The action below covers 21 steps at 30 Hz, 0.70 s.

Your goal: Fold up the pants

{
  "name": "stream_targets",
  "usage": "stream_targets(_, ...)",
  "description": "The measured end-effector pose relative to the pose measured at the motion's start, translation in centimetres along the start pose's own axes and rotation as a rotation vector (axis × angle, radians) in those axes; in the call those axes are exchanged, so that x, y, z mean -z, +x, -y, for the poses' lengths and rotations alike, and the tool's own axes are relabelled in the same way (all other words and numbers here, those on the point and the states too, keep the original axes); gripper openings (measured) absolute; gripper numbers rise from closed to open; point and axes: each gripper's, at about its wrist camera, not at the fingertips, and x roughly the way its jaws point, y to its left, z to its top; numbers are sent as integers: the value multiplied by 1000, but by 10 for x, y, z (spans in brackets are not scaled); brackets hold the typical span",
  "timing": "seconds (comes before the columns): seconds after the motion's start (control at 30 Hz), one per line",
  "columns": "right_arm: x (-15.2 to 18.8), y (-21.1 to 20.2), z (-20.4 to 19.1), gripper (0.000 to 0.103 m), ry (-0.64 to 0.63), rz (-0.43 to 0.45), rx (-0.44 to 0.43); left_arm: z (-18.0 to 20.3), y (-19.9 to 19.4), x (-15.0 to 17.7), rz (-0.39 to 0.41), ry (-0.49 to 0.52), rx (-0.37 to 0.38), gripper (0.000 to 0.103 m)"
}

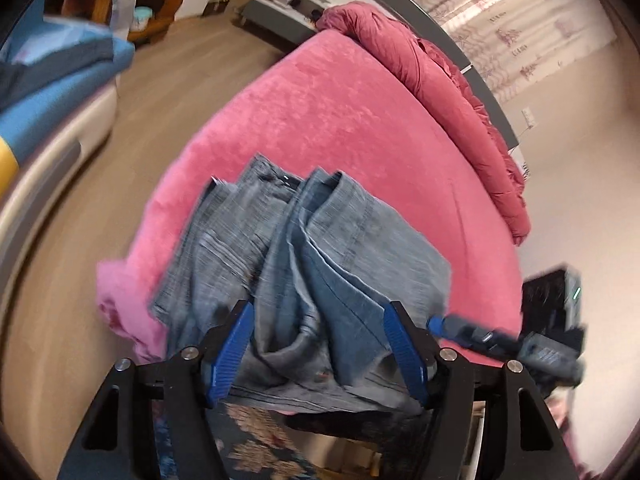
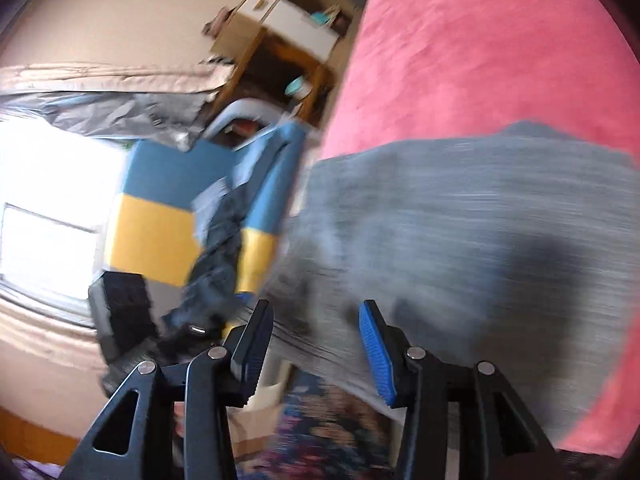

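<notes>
Pink bed bears bunched jeans; left gripper and right gripper gape, right view blurred

L wrist cam looks fwd and down past its open jaws, close over the jeans bunched btwn them, pink bed stretching ahead. R wrist cam sits close too, tilted, v. blurred; jeans ahead and right of its jaws, bed beyond. Both views share jeans, bed, blue-yellow sofa.

Faded blue jeans, bunched in folds (waistband far end); on pink bed
</notes>
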Motion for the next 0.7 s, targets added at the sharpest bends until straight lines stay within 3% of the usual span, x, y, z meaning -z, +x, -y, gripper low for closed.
stream_targets(0.1, 26, -30, 28, 47, -6, 42, 150, 7, -7, -1, 18, -14, 45, 74)
stream_targets(0.2, 49, -54, 60, 47, 46, 60, 222, 12, -3, -4, 3, -13, 65, 77)
stream_targets(0.33, 74, -73, 88, 47, 80, 88, 302, 15, 23, -2, -53, 9, -38, 73)
stream_targets(0.37, 78, -73, 92, 47, 82, 86, 306, 14, 31, -1, -67, 5, -74, 61)
stream_targets(0.4, 81, -72, 94, 47, 74, 79, 309, 14, 36, -1, -80, 6, -103, 40)
stream_targets(0.47, 88, -65, 85, 47, 29, 56, 341, 10, 41, -2, -82, 2, -152, 26)
stream_targets(0.7, 102, -52, 60, 48, -194, 24, 403, 0, 39, -4, -104, -15, -158, 12)
